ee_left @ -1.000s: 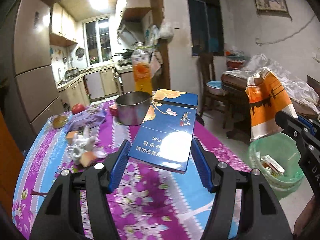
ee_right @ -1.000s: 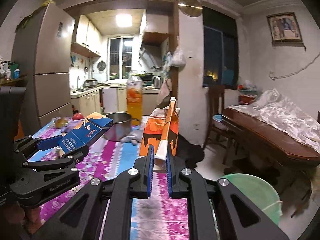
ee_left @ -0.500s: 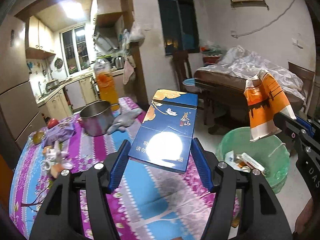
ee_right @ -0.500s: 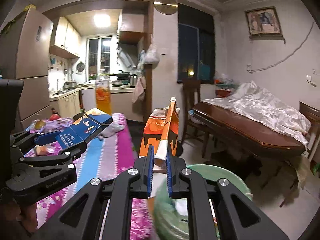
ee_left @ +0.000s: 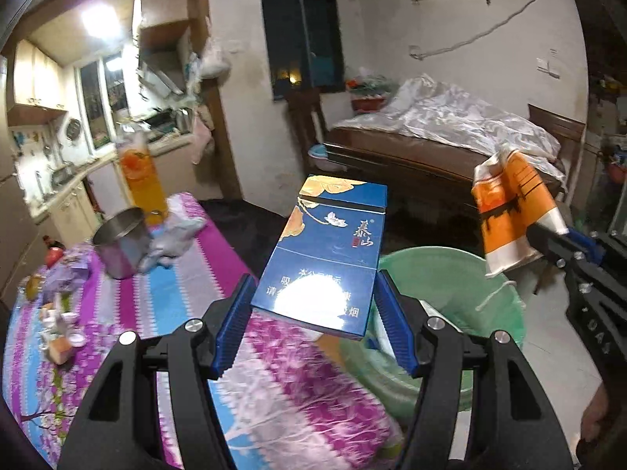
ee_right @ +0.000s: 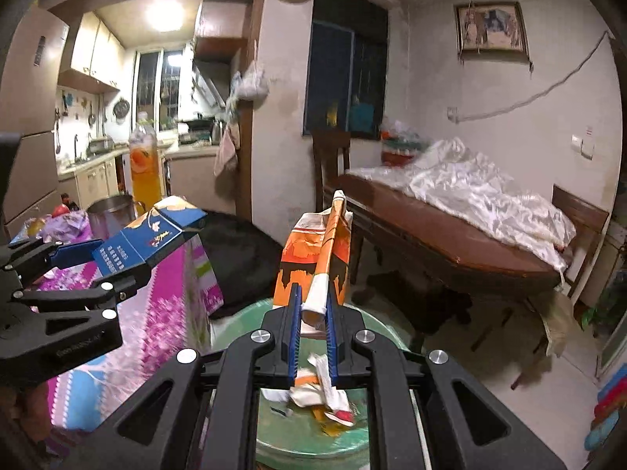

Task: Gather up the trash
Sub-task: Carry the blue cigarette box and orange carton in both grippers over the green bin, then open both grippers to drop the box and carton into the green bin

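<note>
Gripping a blue carton point(ee_left: 327, 252), left fingers point(ee_left: 239, 315) clamp its sides; right fingers point(ee_right: 293, 325) pinch an orange wrapper point(ee_right: 317, 266).

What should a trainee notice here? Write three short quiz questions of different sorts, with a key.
1. True or false: the right hand-held gripper is shut on the orange and white paper carton.
2. What does the left hand-held gripper hold? A) steel pot B) blue cigarette carton C) juice bottle
3. Fill in: below the right gripper stands a green ____ holding scraps.

Key: 1 true. 2 B, the blue cigarette carton. 3 trash bin.
</note>
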`<state>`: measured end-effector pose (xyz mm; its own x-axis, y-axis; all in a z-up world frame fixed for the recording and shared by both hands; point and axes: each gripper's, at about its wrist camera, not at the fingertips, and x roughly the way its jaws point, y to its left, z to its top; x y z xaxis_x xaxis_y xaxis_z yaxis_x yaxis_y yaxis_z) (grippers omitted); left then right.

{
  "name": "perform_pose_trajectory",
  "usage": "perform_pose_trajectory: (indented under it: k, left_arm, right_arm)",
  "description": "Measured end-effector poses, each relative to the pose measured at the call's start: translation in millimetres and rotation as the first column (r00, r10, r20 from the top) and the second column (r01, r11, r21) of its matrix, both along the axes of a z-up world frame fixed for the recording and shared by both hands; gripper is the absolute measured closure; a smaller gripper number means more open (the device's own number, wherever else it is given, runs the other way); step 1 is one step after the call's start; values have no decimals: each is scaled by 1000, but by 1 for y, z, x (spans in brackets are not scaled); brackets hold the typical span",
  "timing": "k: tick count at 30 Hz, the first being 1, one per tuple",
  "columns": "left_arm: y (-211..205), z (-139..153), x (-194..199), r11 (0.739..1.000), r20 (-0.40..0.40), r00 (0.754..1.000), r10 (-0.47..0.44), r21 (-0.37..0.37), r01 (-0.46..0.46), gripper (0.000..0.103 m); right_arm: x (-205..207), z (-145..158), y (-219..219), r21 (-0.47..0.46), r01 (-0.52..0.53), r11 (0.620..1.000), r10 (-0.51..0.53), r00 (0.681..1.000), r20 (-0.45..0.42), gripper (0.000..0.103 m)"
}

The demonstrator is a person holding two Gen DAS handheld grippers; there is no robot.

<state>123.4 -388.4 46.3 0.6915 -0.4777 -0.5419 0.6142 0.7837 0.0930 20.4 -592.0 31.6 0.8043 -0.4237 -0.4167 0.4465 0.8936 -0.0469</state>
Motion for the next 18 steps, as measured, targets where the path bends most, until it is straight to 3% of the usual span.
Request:
perform_pose_trajectory:
  k: [10,18]
  left_arm:
    - [-58,-24,20,996,-172,982,-78,27,84,43]
    - [-61,-52,39,996,-247,969,-30,75,50,44]
  right_arm:
    - [40,-25,-64,119,-19,993,42,980,-197,91]
    - [63,-51,-103,150,-3,989,52,945,-324,91]
